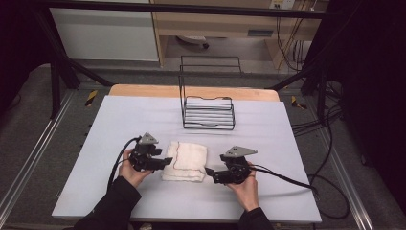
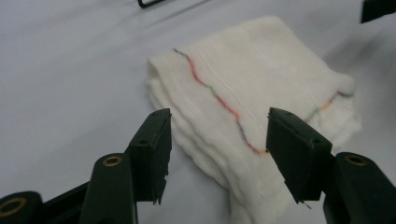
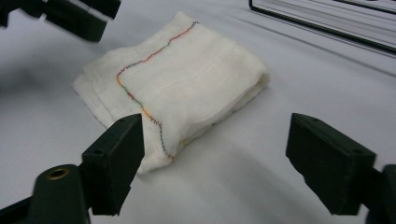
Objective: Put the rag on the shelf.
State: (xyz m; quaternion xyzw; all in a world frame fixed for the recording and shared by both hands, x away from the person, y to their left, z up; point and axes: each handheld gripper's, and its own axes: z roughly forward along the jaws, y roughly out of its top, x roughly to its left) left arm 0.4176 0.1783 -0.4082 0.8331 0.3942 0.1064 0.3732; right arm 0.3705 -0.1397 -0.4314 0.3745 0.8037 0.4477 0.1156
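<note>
A folded white cloth [image 1: 186, 160] with a wavy multicoloured stitched line lies flat on the pale table. My left gripper [image 1: 168, 160] sits at its left edge, open, its jaws straddling the near edge of the cloth [image 2: 252, 88] without closing on it. On the cloth's right side my right gripper [image 1: 208, 171] stands open, a short way from the cloth [image 3: 177, 79], with bare table between its jaws. The left gripper's jaws [image 3: 74, 16] also show at the top left of the right gripper view.
A black wire rack [image 1: 208, 103] stands at the back middle of the table [image 1: 119, 120]. Cables trail from both grippers, the right one running off toward the table's right edge. A hand holds each gripper near the front edge.
</note>
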